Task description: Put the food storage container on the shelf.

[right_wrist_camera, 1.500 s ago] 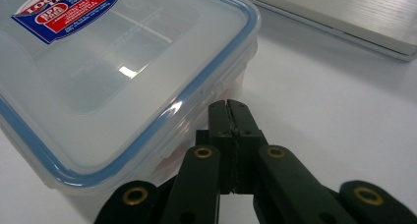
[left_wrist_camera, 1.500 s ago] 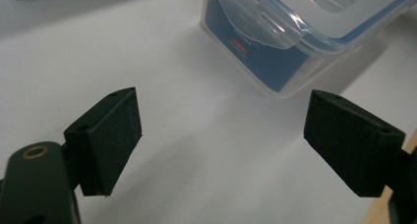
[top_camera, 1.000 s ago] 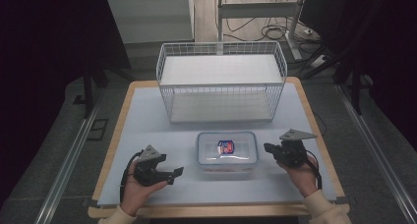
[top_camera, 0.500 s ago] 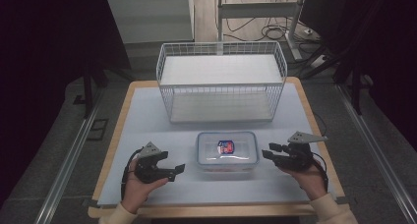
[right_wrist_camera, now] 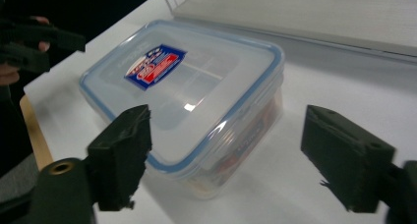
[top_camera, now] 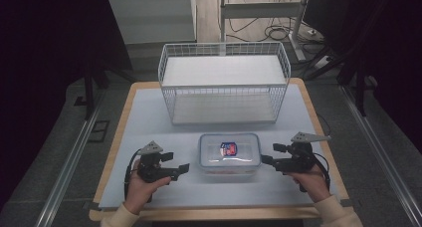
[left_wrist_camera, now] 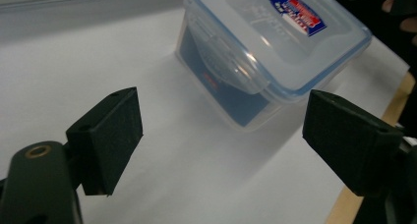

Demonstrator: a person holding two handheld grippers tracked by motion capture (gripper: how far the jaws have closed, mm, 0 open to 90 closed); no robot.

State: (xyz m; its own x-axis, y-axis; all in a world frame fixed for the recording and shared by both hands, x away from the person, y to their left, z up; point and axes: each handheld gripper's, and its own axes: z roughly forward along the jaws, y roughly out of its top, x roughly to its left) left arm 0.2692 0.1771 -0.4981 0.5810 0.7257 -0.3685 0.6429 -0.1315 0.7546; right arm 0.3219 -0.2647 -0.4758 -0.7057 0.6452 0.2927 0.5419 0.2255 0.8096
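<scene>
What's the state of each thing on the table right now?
Plastic container: lid on, side latch down, flat on the table, untouched.
Wire basket: upright, empty.
Left gripper: jaws open, nothing between them, beside the container's left end.
Right gripper: jaws have just been opening, now wide, nothing gripped, at the container's right end.

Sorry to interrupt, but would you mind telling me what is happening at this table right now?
A person holds a black two-jaw gripper in each hand, flanking a clear lidded plastic food container with a blue seal and a red-and-blue label on the white table mat. The left gripper is open, short of the container. The right gripper has just been opening its jaws; nothing is between them, and it points at the container's other end. A white wire basket stands behind.
</scene>
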